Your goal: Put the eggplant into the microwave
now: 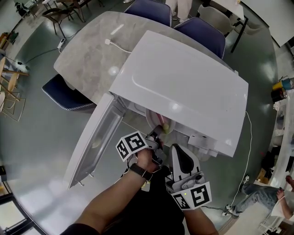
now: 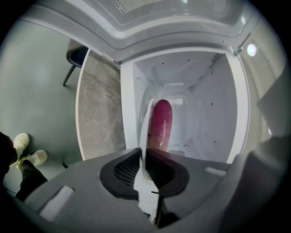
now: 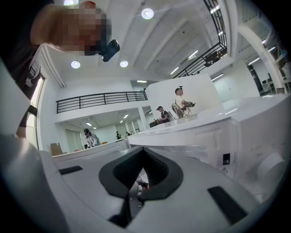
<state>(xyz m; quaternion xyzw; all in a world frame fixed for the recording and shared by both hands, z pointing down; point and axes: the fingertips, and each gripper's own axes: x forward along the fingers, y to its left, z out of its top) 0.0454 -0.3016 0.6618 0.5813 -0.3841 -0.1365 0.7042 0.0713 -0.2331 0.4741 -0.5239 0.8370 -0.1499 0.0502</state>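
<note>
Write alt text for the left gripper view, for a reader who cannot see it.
The left tongs grip a purple eggplant, pointing it into the open white microwave. A grey table shows at left.

A grey stone-look table [image 1: 87, 59] stands on a glossy grey floor [image 1: 32, 151], with three blue chairs [image 1: 149, 9] drawn up to it and a white cable [image 1: 120, 46] lying on its top. The left gripper view shows a pair of white shoes [image 2: 28, 149] on that floor. The right gripper view looks up at round ceiling lights [image 3: 147, 13], a black balcony railing [image 3: 100, 100] and several people [image 3: 181, 98] far off.
</note>
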